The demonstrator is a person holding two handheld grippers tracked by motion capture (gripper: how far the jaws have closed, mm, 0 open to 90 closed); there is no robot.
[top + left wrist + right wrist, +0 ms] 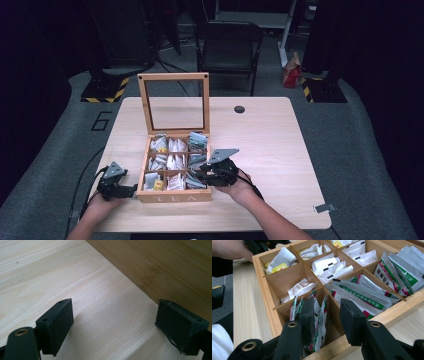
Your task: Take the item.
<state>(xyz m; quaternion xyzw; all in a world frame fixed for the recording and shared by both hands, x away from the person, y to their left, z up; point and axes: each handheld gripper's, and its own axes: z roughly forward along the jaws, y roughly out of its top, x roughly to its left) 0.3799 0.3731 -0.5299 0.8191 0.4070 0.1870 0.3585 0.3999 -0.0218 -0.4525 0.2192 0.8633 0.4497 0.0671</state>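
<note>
- A wooden tea box [173, 196], lid propped upright, is seen near the table's [270, 150] front edge; its nine square compartments are filled with paper and foil sachets.
- The right gripper [327, 315] is lowered into a corner compartment, jaws parted around green-striped foil sachets [319, 322], not yet pressed.
- The left gripper [113, 325] is rested beside the box wall, jaws released.

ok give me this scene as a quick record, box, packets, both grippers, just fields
box: wooden tea box, lid upright, nine compartments
contents: tea packets in the compartments
right gripper: jaws down in the corner compartment nearest its camera, around green-and-white packets; grip cannot be told
left gripper: open, over bare table, beside the box wall
</note>
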